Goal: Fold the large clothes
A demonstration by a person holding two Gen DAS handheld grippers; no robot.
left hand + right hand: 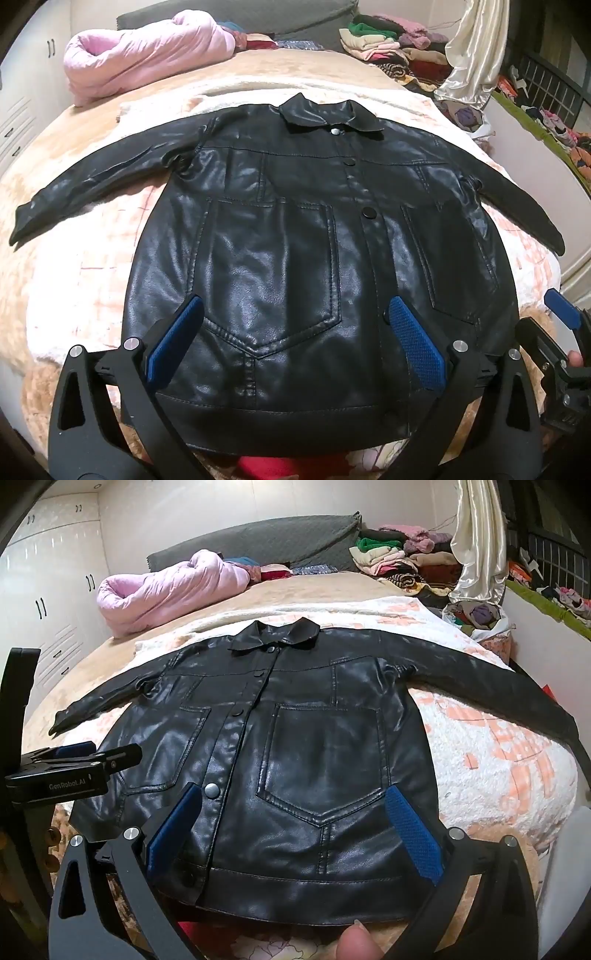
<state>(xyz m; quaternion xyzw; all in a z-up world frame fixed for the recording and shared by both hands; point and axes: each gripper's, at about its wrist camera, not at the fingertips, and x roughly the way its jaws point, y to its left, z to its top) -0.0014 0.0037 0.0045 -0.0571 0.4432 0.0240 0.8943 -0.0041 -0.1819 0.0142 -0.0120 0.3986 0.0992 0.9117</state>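
A black leather jacket (295,221) lies flat and face up on the bed, buttoned, collar far, both sleeves spread out sideways. It also shows in the right wrist view (314,746). My left gripper (295,325) is open and empty above the jacket's lower left front, near the hem. My right gripper (295,808) is open and empty above the lower right front. The right gripper shows at the right edge of the left wrist view (561,321). The left gripper shows at the left edge of the right wrist view (74,764).
The jacket rests on a white and peach fleece blanket (74,288) on the bed. A rolled pink quilt (147,55) lies at the far left. Piles of folded clothes (388,44) and a cream satin cloth (472,55) are at the far right. White wardrobes (48,590) stand left.
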